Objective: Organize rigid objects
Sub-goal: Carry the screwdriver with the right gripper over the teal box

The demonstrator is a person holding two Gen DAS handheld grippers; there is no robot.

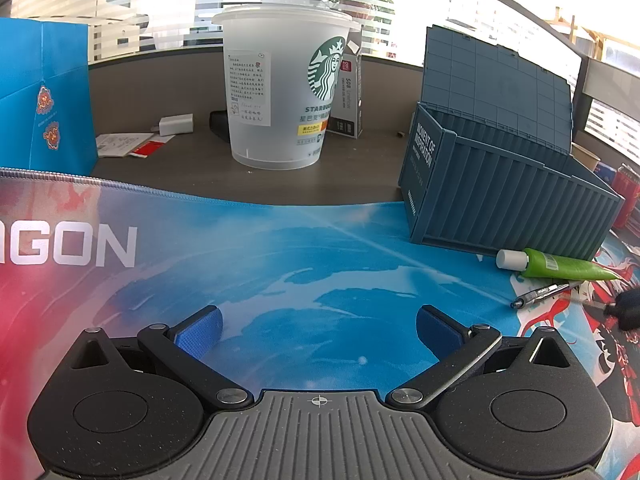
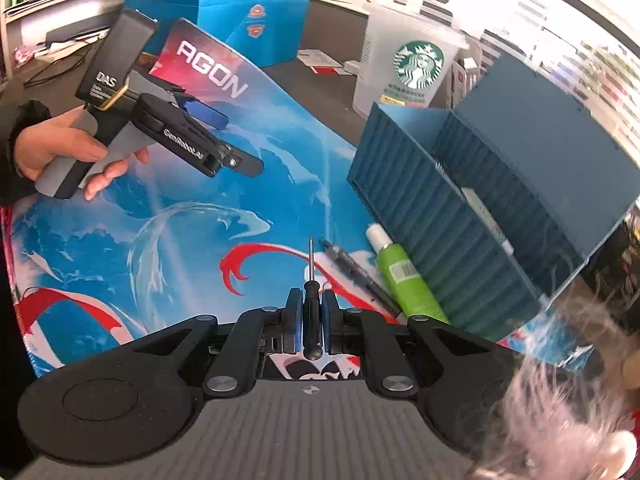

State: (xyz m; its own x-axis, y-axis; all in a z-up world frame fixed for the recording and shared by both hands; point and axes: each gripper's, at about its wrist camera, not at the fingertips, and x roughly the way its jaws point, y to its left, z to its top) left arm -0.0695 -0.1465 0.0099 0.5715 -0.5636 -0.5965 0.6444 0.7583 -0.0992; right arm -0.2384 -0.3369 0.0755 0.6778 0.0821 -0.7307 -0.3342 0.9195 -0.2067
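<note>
My right gripper [image 2: 312, 300] is shut on a small black-handled screwdriver [image 2: 311, 320], whose thin shaft points forward over the mat. Just to its right a dark pen [image 2: 356, 268] and a green tube with a white cap [image 2: 404, 276] lie on the mat against the blue container-shaped box [image 2: 440, 232], whose lid stands open. My left gripper [image 1: 318, 328] hovers open over the mat with nothing between its blue pads; a hand holds it at the left of the right wrist view [image 2: 224, 140]. The left wrist view shows the box [image 1: 500, 200], the tube [image 1: 560, 268] and the pen [image 1: 544, 292] at right.
A colourful desk mat [image 1: 280, 248] covers the desk. Behind it stand a translucent Starbucks cup [image 1: 280, 92] and a blue paper bag [image 1: 40, 96], with a white charger [image 1: 176, 124] and papers [image 1: 124, 144] between them. Pale fluffy fur [image 2: 560, 380] fills the right wrist view's lower right.
</note>
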